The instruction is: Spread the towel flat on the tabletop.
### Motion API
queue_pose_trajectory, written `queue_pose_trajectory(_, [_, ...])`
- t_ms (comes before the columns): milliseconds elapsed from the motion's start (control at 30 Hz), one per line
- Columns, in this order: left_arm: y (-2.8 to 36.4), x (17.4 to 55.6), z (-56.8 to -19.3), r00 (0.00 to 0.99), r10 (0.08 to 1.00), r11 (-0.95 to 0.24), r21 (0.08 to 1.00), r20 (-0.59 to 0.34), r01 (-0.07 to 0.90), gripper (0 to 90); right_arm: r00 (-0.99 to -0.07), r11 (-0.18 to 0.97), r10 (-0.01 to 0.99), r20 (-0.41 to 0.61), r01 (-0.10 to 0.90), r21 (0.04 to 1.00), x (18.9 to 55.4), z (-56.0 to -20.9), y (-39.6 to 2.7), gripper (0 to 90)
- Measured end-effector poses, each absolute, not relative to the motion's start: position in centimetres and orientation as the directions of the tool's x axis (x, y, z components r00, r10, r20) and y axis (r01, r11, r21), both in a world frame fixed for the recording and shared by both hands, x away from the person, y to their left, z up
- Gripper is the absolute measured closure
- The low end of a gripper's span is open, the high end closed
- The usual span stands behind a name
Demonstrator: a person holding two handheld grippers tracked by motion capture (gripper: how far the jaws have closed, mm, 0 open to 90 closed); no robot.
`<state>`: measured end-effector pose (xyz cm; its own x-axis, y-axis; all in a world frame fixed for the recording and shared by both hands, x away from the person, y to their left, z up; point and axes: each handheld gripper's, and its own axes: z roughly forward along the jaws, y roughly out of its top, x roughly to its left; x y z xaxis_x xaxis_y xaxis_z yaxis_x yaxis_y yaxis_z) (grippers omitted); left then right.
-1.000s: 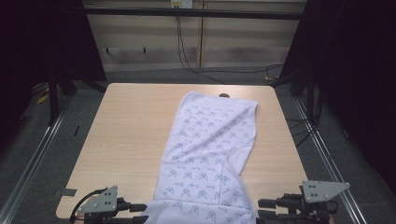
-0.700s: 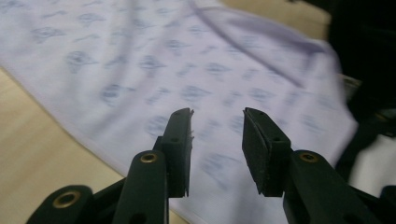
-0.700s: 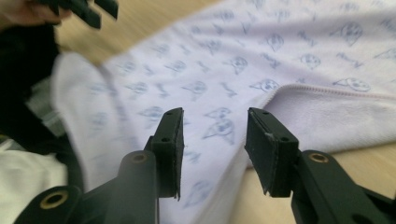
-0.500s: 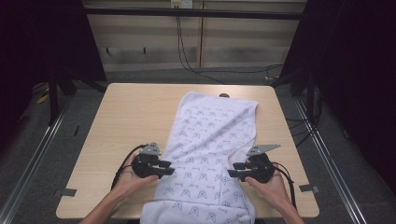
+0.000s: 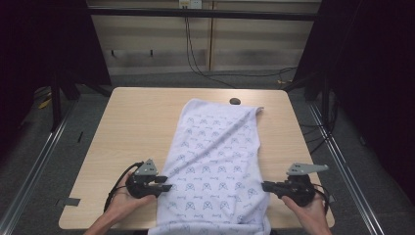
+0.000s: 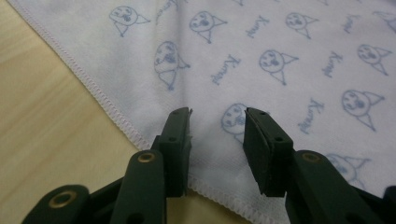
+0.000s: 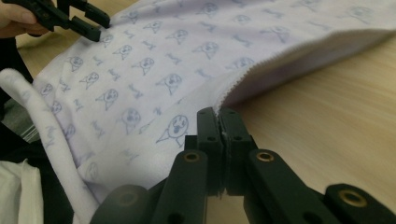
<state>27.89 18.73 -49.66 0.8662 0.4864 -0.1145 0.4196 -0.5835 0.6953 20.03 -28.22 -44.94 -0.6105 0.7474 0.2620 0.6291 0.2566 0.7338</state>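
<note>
Both claws have slid outward since half a second ago, from on top of the towel (image 5: 215,161) to its two long edges. At the left edge the left claw (image 6: 217,123) hovers with its jaws apart over the stitched hem, printed cartoon faces just ahead of them, while the right claw (image 7: 218,116) is pressed together on the right hem, with the fabric lifting into a fold just beyond its tips. Outward from both, the towel stretches lengthwise down the wooden surface (image 5: 132,122), its near end spilling over the edge between the person's hands.
</note>
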Motion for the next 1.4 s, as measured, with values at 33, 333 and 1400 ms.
queue_pose_trajectory(33, [19.0,27.5,-49.7,0.862,0.492,-0.579,0.695,-0.121,0.428,60.5,-0.594,0.248,0.760,0.263,0.640,0.727,19.4,-45.0,-28.7,88.2])
queue_pose_trajectory(333, [20.2,25.0,-49.3,0.870,0.476,-0.600,0.676,-0.128,0.427,50.7,-0.521,0.228,0.807,0.279,0.710,0.666,16.3,-45.9,-31.5,79.7])
queue_pose_trajectory(1400, [15.9,31.5,-49.8,0.838,0.543,-0.586,0.690,-0.056,0.425,47.8,-0.651,0.511,0.755,0.076,0.657,0.554,20.8,-48.3,-26.6,64.7])
